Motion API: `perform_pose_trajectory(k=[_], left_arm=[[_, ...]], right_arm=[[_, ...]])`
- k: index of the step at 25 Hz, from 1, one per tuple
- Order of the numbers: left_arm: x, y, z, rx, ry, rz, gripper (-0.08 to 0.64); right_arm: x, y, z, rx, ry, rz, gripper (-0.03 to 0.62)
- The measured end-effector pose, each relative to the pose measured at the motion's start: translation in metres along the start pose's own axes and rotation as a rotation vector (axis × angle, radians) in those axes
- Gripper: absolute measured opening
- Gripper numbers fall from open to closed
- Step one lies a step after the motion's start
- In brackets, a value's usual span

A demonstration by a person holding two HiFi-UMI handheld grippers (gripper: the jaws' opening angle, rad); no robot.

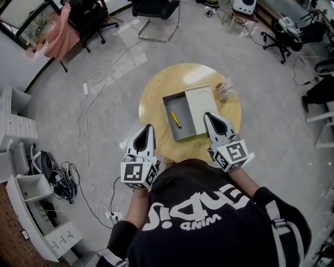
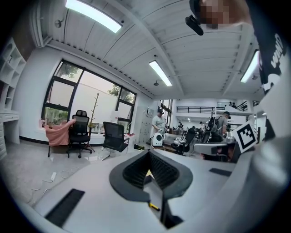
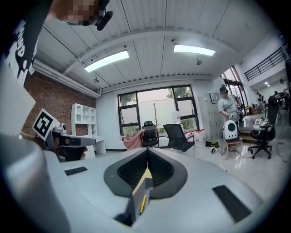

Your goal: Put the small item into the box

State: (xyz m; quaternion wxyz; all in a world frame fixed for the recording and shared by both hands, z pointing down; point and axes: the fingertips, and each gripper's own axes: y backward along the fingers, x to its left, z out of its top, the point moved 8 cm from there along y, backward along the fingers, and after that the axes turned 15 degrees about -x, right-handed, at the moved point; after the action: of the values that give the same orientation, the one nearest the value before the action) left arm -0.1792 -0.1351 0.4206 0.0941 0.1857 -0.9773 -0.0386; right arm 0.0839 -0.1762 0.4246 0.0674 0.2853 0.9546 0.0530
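A grey open box (image 1: 183,131) lies on the round wooden table (image 1: 156,88), with a small yellow pen-like item (image 1: 176,119) lying inside it. The box's cream lid (image 1: 200,103) rests against its right side. My left gripper (image 1: 148,127) hangs at the table's near left edge, shut and holding nothing. My right gripper (image 1: 207,114) hovers over the box's near right corner, also shut and holding nothing. In the left gripper view the jaws (image 2: 148,153) meet at the tips, and the yellow item (image 2: 154,207) shows below them. The right gripper view shows shut jaws (image 3: 147,153) above the same item (image 3: 142,204).
A small printed packet (image 1: 225,89) lies at the table's right edge. Cables and a power strip (image 1: 85,89) trail over the floor on the left. Office chairs (image 1: 155,10) stand beyond the table, and white shelves (image 1: 31,208) stand at the left.
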Motion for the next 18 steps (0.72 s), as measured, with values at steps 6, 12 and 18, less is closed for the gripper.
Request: perform_pose_trajectory(k=[6,12,18], left_arm=[[-0.0037,0.0024,-0.0017,0.006,-0.008,0.001,0.009],[-0.0017,0.0001,-0.0021,0.006,-0.004,0.010,0.009],[-0.0042,-0.0031,-0.0043,0.006,0.000,0.015,0.009]], right_arm=[[-0.0019,0.0041,0.0008,-0.024,0.006,-0.002,0.003],[-0.0036,0.0014,-0.0005,-0.023,0.005,-0.003,0.003],[-0.0094,0.0035,-0.0027,-0.016,0.000,-0.010,0.003]])
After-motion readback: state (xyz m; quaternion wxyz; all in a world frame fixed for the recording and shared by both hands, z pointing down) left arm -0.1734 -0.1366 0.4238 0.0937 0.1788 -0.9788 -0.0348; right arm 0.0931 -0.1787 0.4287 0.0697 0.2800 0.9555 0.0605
